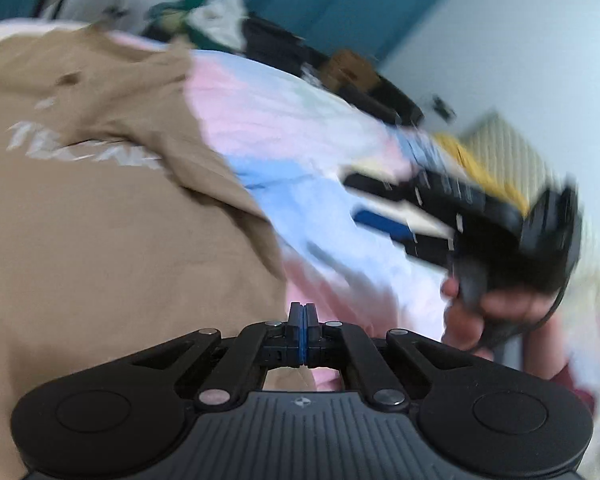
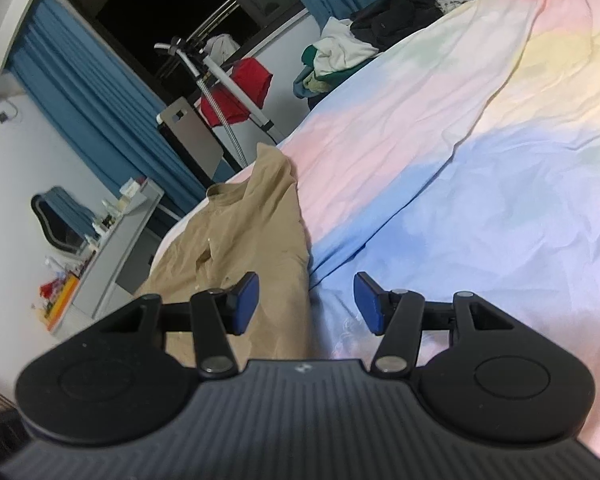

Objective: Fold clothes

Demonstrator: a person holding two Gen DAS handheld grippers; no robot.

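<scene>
Tan shirt lies spread on the pastel bedsheet, filling the left wrist view from 9 to 12 o'clock. Left gripper: blue pads pressed together, nothing visibly between them. Right gripper: pads wide apart, empty, over the shirt's edge. A hand holds it at 3 o'clock, blurred. Clothes pile at 12 o'clock, right wrist view.

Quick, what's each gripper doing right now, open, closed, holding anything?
Left gripper: shut, blue pads together, nothing visibly between them, over the tan shirt.
Right gripper: open, empty, above the shirt's edge on the pastel bedsheet.
</scene>
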